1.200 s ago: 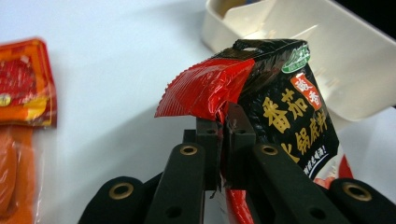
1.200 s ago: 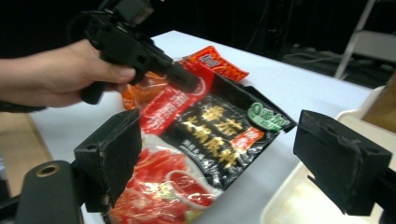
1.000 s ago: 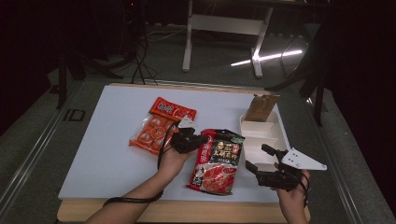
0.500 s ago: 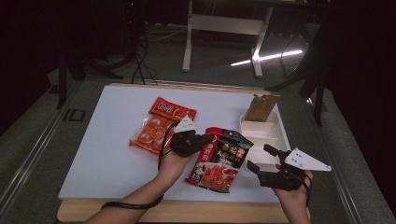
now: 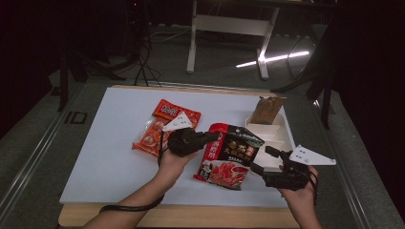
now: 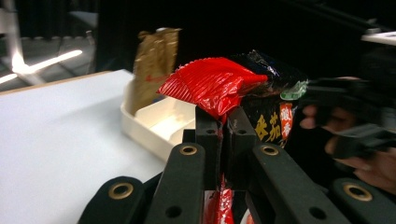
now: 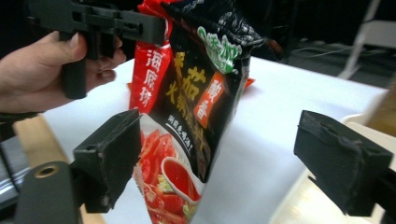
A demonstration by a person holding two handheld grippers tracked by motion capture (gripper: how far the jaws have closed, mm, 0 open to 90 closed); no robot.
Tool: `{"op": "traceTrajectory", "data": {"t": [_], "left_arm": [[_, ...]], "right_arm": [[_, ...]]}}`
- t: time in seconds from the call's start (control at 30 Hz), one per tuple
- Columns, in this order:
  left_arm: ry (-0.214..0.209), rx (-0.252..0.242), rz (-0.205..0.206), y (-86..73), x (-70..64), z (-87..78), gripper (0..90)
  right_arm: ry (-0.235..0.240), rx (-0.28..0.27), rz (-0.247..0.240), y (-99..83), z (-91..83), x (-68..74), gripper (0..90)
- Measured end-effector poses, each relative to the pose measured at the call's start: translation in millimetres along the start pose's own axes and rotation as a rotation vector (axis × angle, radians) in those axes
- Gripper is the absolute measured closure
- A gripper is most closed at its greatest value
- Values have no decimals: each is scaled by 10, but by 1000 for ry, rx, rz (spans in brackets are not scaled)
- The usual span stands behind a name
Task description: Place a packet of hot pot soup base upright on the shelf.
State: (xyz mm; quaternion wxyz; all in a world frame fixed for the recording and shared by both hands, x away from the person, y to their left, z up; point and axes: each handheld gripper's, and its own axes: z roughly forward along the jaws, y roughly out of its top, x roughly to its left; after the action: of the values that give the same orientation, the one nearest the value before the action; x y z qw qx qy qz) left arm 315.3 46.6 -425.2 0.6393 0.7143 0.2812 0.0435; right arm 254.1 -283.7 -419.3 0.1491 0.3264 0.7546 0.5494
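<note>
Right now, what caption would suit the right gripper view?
Open right gripper faces a black-and-red sauce packet pinched by the left gripper.

left gripper point(image 5: 210, 138): black, brass-ringed screw holes, grey triangular plate | right gripper point(image 5: 261, 160): same build | left wrist: dark strap

Left gripper point(image 5: 214, 137) clamped, right gripper point(image 5: 263, 159) agape

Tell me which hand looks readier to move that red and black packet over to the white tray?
Probably the left. The left hand-held gripper is already shut on the red and black packet, lifting its top edge. The right hand-held gripper is open, gripping nothing, beside the white tray.
</note>
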Motion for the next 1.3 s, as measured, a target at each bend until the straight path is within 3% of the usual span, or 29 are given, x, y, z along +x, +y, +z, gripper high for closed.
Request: {"op": "traceTrajectory", "data": {"t": [0.1,0.27,0.4,0.47,0.53,0.7,0.97,1.17,1.2,1.23,1.27,1.3], "left_arm": [[-12,-23,24,-5,-32,-11,870],[-15,-60,11,-18,-39,-15,871],[-14,-89,1,-16,-53,-21,871],[-10,-91,-4,-16,-53,-21,870],[-14,-92,-26,-23,-40,-17,869],[-6,-77,-25,-30,-23,-20,866],[-24,-80,-25,-25,-5,-55,837],[-61,-86,-21,4,5,-85,779],[-87,-82,-27,21,13,-89,779],[-98,-82,-28,28,8,-92,682],[-94,-79,-13,33,-6,-96,682],[-85,-74,2,37,-24,-99,548]], "right_arm": [[7,26,-25,46,69,7,324],[31,33,-50,151,126,42,544],[20,3,-54,231,126,60,625],[30,-21,-25,269,123,39,650],[19,-20,-25,288,129,33,693],[36,-5,-15,326,168,2,745],[45,14,-46,429,159,14,767],[48,0,-67,528,117,39,771],[49,-4,-76,548,107,46,771],[51,-8,-88,592,89,47,772],[51,-8,-88,592,89,47,772],[47,-11,-86,604,84,44,772]]}}
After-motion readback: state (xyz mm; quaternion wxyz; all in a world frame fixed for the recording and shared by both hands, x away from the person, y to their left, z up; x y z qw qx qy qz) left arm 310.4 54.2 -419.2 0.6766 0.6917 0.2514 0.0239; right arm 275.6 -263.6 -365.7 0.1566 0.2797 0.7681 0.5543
